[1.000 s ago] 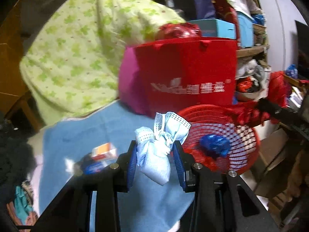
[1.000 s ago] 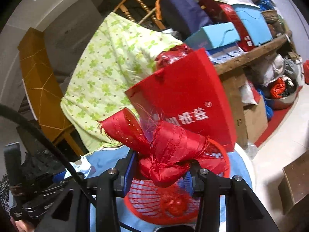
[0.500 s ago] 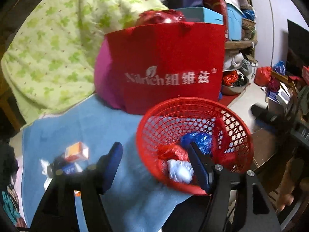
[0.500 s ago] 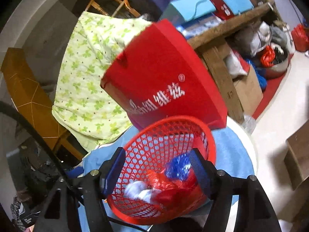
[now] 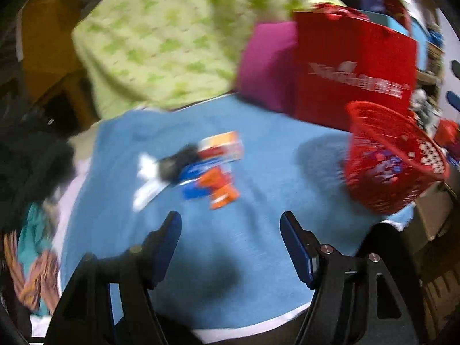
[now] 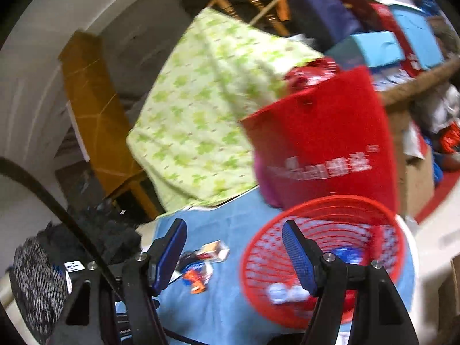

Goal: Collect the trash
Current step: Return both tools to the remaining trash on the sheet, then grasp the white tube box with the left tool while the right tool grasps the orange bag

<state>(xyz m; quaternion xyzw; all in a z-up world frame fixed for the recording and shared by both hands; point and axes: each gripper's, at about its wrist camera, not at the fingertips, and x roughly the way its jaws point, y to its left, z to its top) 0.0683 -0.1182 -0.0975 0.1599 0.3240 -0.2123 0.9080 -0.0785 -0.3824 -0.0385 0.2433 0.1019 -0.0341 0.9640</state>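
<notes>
A red mesh basket (image 5: 394,158) stands at the right edge of the blue-covered table (image 5: 258,201) and holds crumpled trash; it also shows in the right wrist view (image 6: 325,256). A small pile of trash (image 5: 207,166), with an orange and white box, blue wrappers and white paper, lies in the middle of the table; the pile also shows in the right wrist view (image 6: 201,267). My left gripper (image 5: 231,247) is open and empty, above the table just in front of the pile. My right gripper (image 6: 234,254) is open and empty, between pile and basket.
A red paper bag (image 5: 353,72) and a magenta bag (image 5: 267,66) stand behind the basket. A green patterned blanket (image 5: 161,37) hangs at the back. Dark clothing (image 6: 37,281) lies at the left. Shelves with boxes (image 6: 402,37) stand at the right.
Both grippers let go of their trash, the blue mask and the red ribbon, into the basket and opened. Both have since swung left, away from the basket toward the pile.
</notes>
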